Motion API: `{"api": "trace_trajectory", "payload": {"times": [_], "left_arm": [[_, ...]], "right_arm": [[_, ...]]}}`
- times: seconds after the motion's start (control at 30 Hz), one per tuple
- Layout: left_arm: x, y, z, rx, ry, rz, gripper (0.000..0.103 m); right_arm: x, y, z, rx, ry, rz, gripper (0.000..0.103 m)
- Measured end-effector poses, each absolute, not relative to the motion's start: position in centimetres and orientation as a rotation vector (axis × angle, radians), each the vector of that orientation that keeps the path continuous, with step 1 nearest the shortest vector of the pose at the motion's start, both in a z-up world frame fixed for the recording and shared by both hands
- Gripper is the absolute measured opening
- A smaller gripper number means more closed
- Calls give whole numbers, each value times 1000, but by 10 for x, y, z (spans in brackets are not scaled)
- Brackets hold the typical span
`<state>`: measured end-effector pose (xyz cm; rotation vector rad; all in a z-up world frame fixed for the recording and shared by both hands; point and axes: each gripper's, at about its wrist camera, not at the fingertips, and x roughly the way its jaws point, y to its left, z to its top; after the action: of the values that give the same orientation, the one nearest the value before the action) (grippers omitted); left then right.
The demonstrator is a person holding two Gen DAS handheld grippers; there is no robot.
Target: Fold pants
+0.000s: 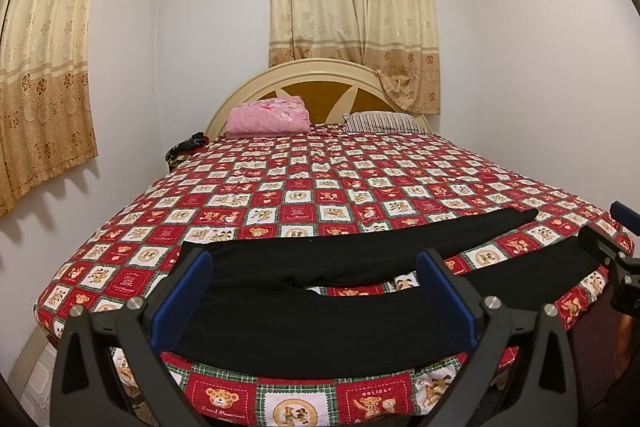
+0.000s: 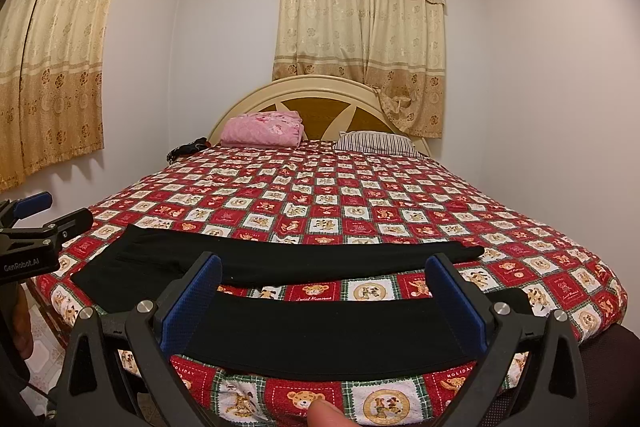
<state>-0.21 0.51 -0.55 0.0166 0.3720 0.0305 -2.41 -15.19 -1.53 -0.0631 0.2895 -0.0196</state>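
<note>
**Pants laid flat, both grippers held apart above them**

We see the black pants (image 1: 304, 291) spread flat across the near edge of the bed (image 1: 320, 179), lying on the red checked bedspread with the two legs running to the right and a narrow strip of bedspread showing between them.

Left wrist view: we hold the left gripper (image 1: 316, 297) wide open over the waist end, gripping nothing. The right gripper (image 1: 616, 227) enters at the right edge.

Right wrist view: we hold the right gripper (image 2: 324, 301) wide open over the near leg, likewise gripping nothing. Only this view shows both leg ends, a fingertip (image 2: 326, 413) at the bottom edge, and the left gripper (image 2: 52, 213) from the side, parted.

A pink blanket (image 1: 268, 115) and a striped pillow (image 1: 380, 121) lie at the headboard.
</note>
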Motion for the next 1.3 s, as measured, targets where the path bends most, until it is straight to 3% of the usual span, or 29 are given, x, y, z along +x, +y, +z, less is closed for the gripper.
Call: {"api": "trace_trajectory", "payload": {"times": [0.8, 1.3], "left_arm": [[-3, 9, -7, 14, 376, 33, 103], [22, 29, -44, 1, 445, 52, 103]], "right_arm": [[-23, -148, -19, -71, 298, -21, 102], [-3, -145, -48, -100, 360, -7, 102]]}}
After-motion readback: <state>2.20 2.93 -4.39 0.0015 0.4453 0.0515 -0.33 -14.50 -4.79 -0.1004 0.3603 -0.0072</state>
